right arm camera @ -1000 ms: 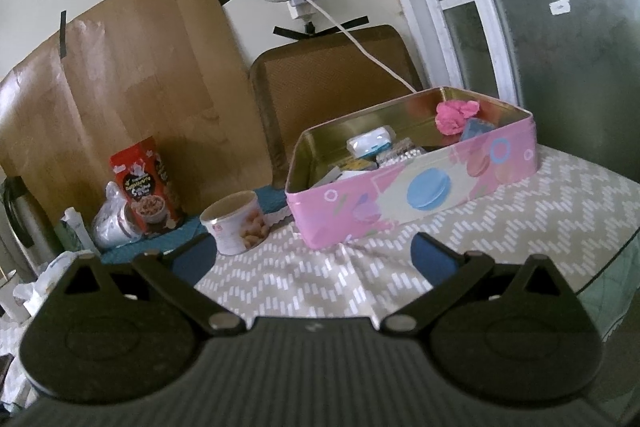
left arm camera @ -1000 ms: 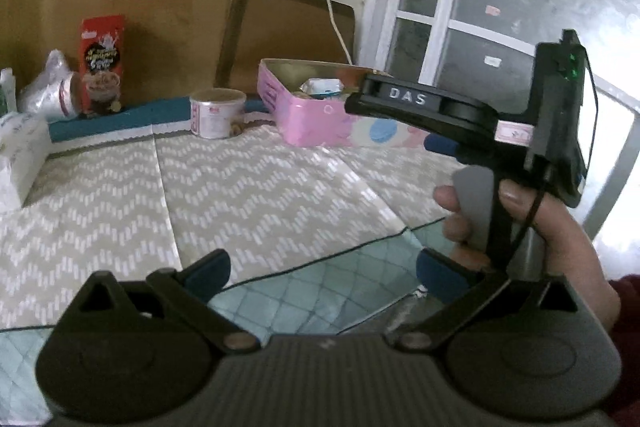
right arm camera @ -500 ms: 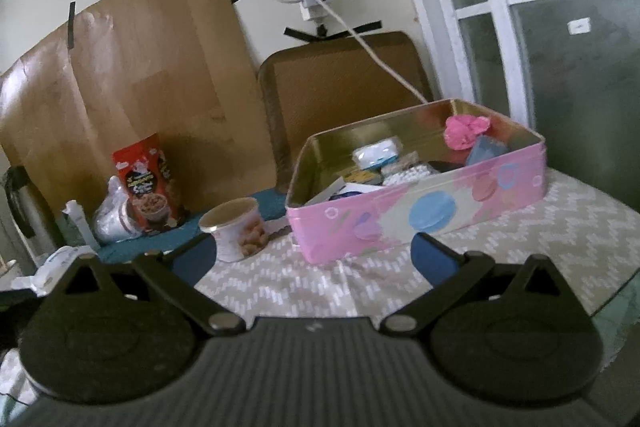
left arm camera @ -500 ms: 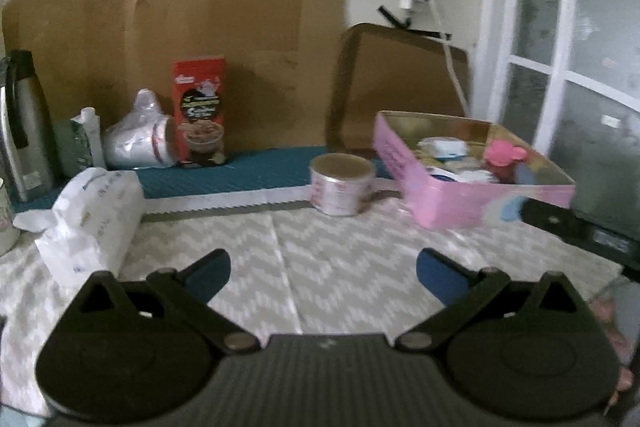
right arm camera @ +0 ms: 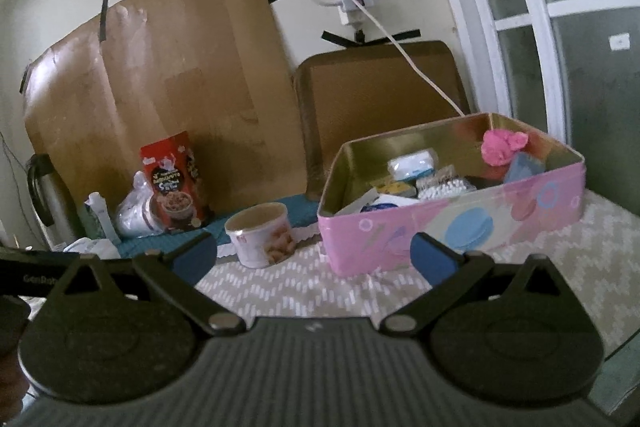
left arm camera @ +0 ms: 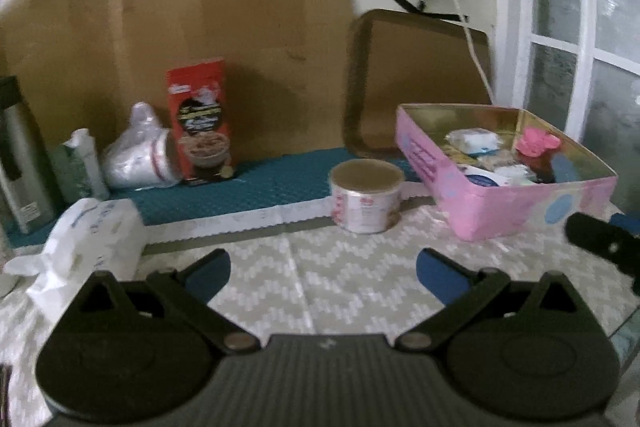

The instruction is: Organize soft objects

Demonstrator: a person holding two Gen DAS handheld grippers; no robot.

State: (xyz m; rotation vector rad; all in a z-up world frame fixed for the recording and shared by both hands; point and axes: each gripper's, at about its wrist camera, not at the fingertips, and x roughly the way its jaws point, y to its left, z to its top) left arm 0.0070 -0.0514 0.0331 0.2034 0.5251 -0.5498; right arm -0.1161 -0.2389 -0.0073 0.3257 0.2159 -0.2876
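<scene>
Left tongs (left arm camera: 322,269): blue pads spread wide apart, nothing between them, held above the chevron-patterned cloth (left arm camera: 320,259) on the counter.
Right tongs (right arm camera: 312,253): likewise spread wide and holding nothing, aimed at the pink tin.
Pink tin (right arm camera: 452,223): open-topped, standing on the cloth toward the counter's right edge, near the window (right arm camera: 580,27).
Soft objects: a pink crumpled piece (right arm camera: 502,147) lies in the tin's far right corner, a blue pad (right arm camera: 524,166) just in front of it; a white packet (right arm camera: 412,163) and other small items fill the rest.
Round tub (left arm camera: 365,201): upright, just left of the tin, at the cloth's back edge.
Back edge of counter: a red box (left arm camera: 200,121) stands on the teal mat (left arm camera: 260,187), a bagged cup (left arm camera: 140,155) lying beside it.
Left edge: a white tissue pack (left arm camera: 88,239) on the cloth.
</scene>
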